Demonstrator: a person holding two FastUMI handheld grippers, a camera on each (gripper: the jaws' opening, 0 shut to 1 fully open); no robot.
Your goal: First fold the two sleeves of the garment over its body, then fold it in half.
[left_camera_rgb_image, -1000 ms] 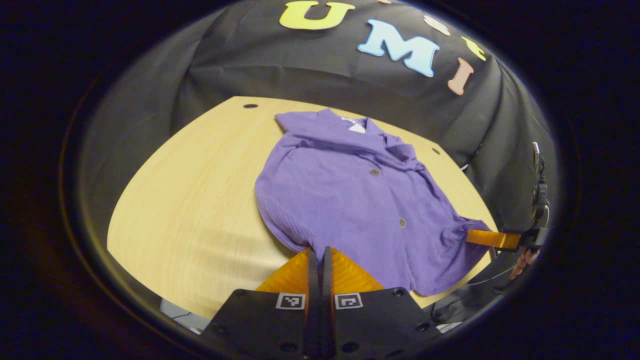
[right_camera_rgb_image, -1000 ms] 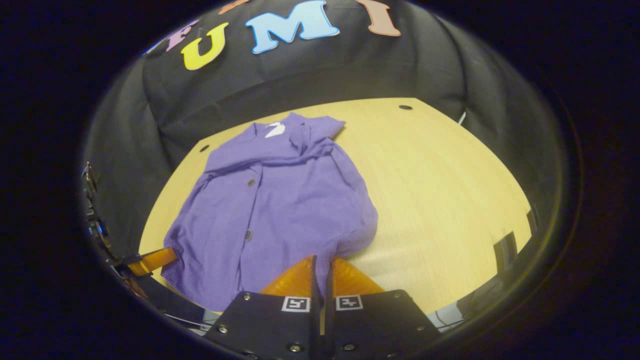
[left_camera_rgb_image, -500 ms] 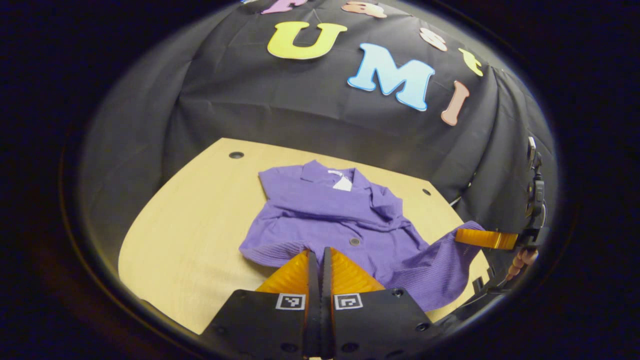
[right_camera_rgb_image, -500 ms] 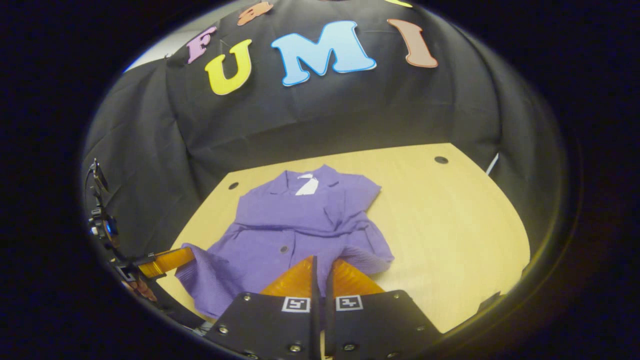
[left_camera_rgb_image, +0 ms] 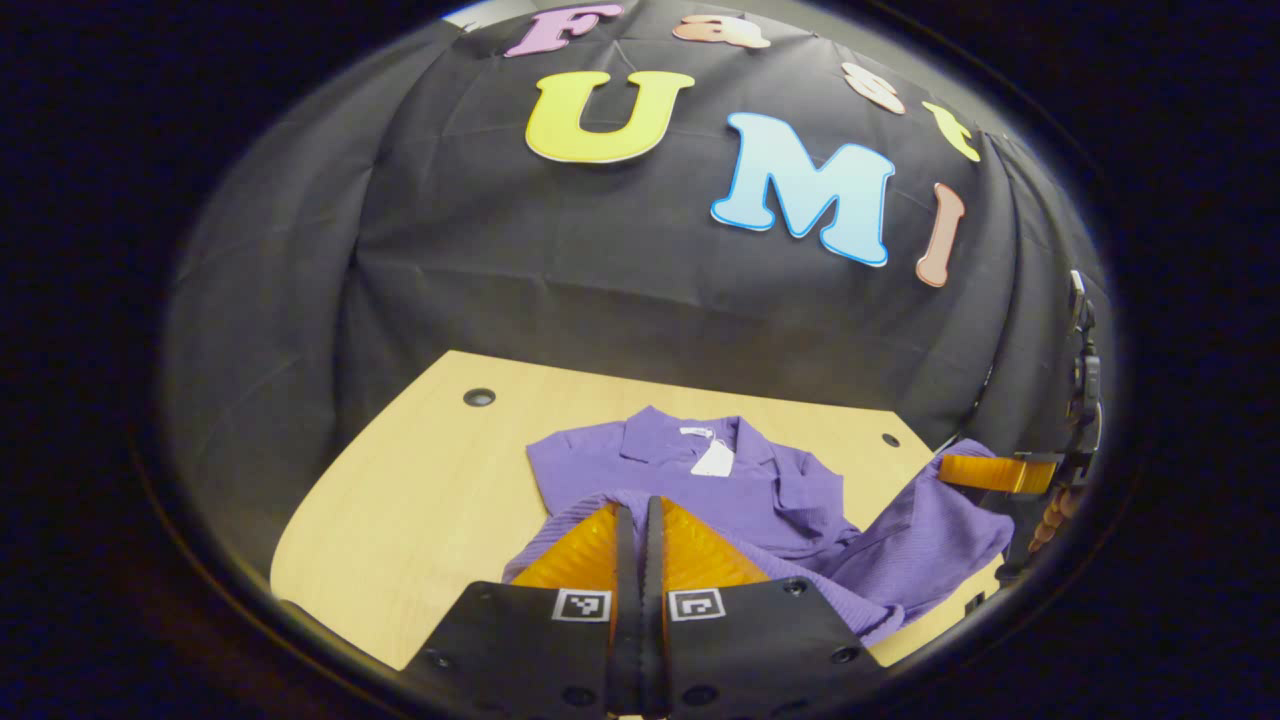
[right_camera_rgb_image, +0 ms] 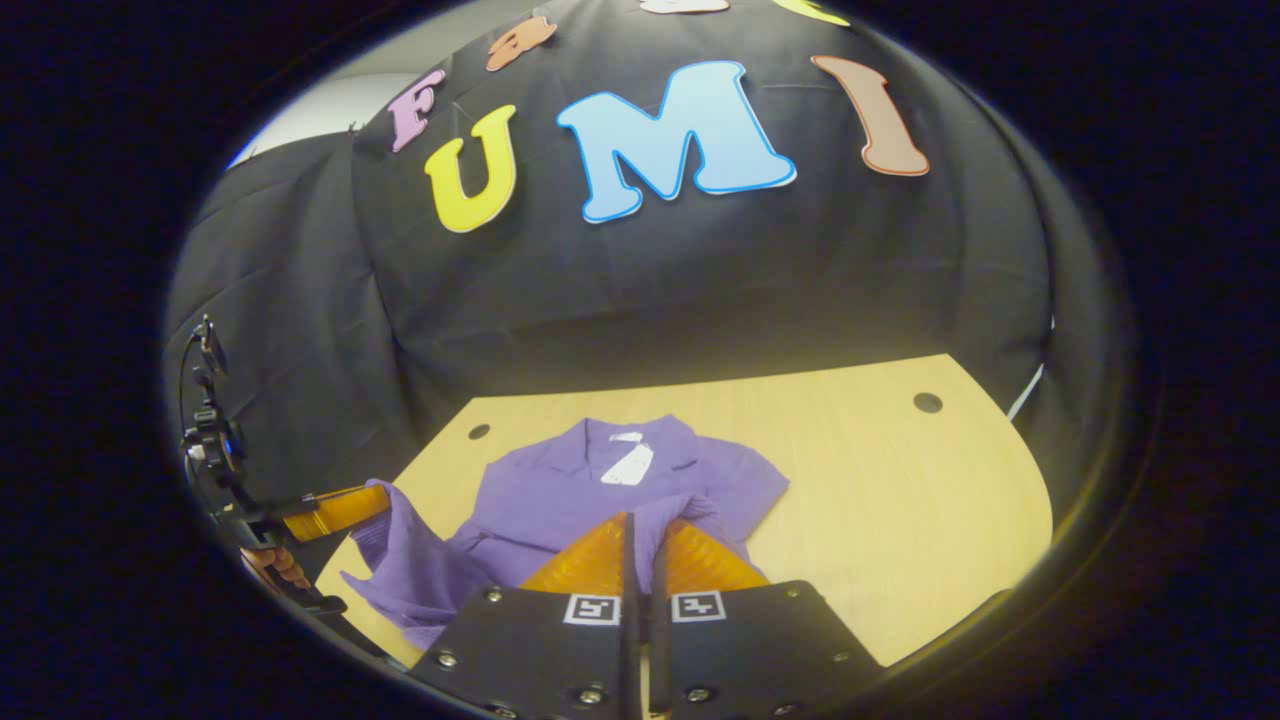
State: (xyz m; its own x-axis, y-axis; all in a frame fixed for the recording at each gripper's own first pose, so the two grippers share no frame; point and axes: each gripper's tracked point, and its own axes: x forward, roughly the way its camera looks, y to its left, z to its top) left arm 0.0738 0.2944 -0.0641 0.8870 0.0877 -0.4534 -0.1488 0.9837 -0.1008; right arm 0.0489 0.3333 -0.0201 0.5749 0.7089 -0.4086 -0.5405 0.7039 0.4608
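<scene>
The step in hand looks like the last one, the fold in half. The purple garment (left_camera_rgb_image: 700,480) lies on the table (left_camera_rgb_image: 400,530) toward its far middle, collar and white tag (left_camera_rgb_image: 713,460) at the far end. The sleeves seem already laid over the body, though the folds near the collar are too bunched to be sure.

Both grippers carry the near hem lifted off the table, one at each corner. In the left gripper view the left gripper (left_camera_rgb_image: 640,515) has its jaws drawn together with the ribbed hem pinched between them, the cloth draping over the tips. In the right gripper view the right gripper (right_camera_rgb_image: 640,528) stands the same way, jaws narrowed onto the hem. Each view also catches the other gripper out at the side, with a lifted flap of purple cloth hanging from it; in the left gripper view, fingers of the hand (left_camera_rgb_image: 1048,520) holding the right gripper show just below it.

Both grippers point forward toward the booth's far wall, held level above the garment's near half.

The next move, by my reading, calls for carrying both corners together toward the collar, keeping them even so the hem lands square, then lowering and letting go.
</scene>
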